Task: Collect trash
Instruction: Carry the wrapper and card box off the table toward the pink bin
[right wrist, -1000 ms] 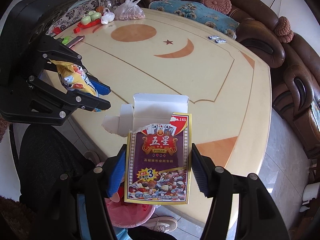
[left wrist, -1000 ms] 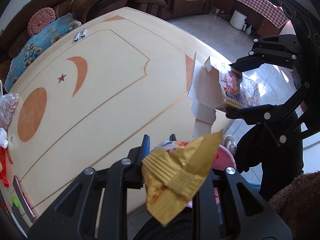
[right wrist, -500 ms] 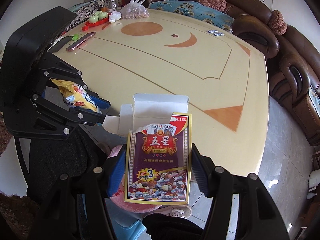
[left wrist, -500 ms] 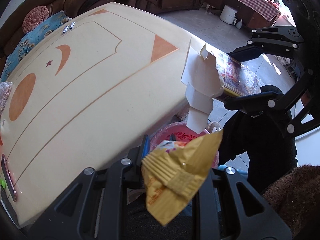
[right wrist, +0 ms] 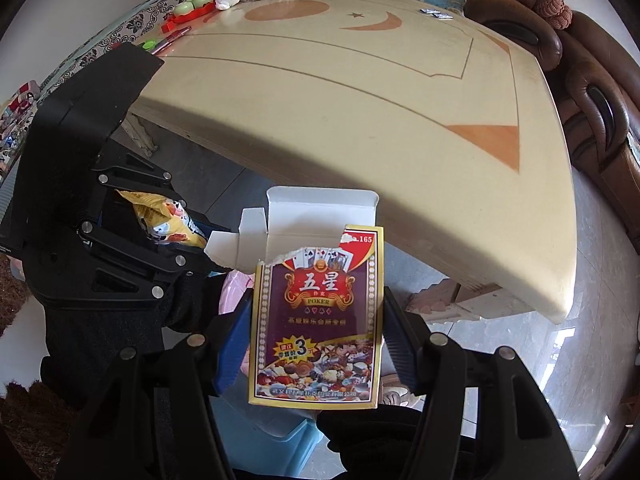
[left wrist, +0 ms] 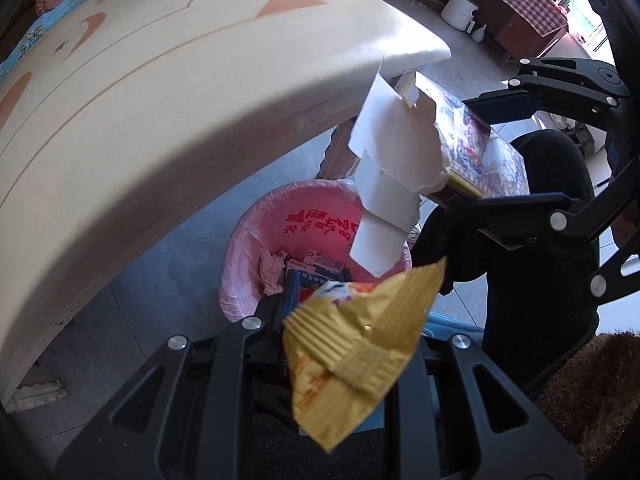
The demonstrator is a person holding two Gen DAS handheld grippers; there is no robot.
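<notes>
Trash fills both claws: the left gripper is clamped on a yellow wrapper, and the right gripper pinches a torn card box. Just beyond and below the left claw sits the pink bin, nearer the wrapper than the box.

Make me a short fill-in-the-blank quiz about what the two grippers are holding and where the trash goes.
1. The left gripper is shut on a yellow snack ____.
2. The right gripper is shut on a torn-open ____ card box.
3. The bin beside the table is lined with a ____ bag.

Missing words: wrapper; poker; pink
</notes>
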